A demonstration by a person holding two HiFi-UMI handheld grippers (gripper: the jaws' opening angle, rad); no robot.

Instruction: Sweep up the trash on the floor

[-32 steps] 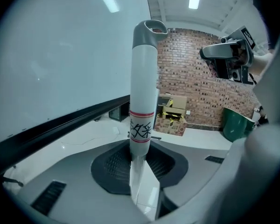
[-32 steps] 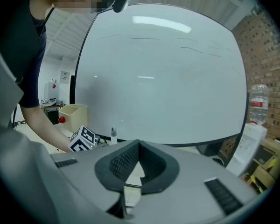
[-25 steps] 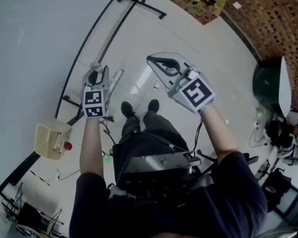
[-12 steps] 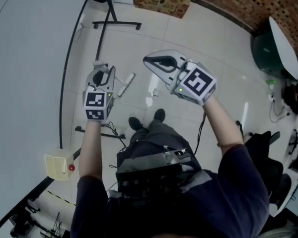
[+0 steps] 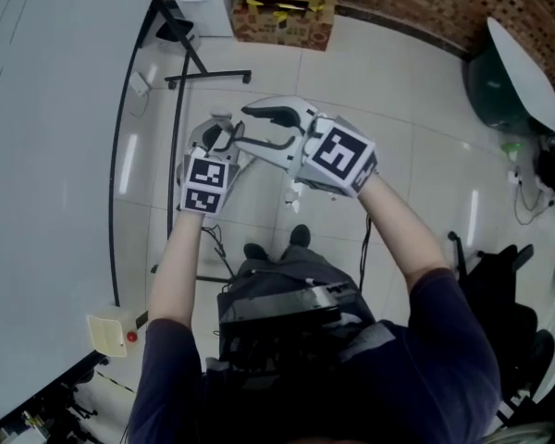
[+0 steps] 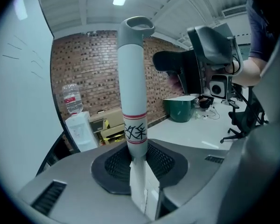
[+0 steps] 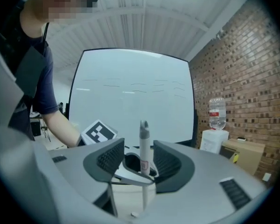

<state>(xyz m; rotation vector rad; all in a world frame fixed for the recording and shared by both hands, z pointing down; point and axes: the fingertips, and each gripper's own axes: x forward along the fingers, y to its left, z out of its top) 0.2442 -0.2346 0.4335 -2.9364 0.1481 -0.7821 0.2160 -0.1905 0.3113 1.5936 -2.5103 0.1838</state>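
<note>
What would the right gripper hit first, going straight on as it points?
Probably the white handle that the left gripper holds: it stands dead ahead, at or just past the jaws of the right gripper, which have just been opening.

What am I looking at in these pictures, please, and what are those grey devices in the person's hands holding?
A person stands on a tiled floor with a hand-held gripper in each hand. The head view comes from a camera on the person's head, looking down over the arms and feet. The other two views come from cameras riding on each gripper, looking along its jaws. The left gripper is clamped on a white handle with a grey cap, probably part of a sweeping tool. The right gripper has just been opening its jaws. The same handle shows in the gap between them, untouched. A whiteboard and a cardboard box stand nearby.
</note>
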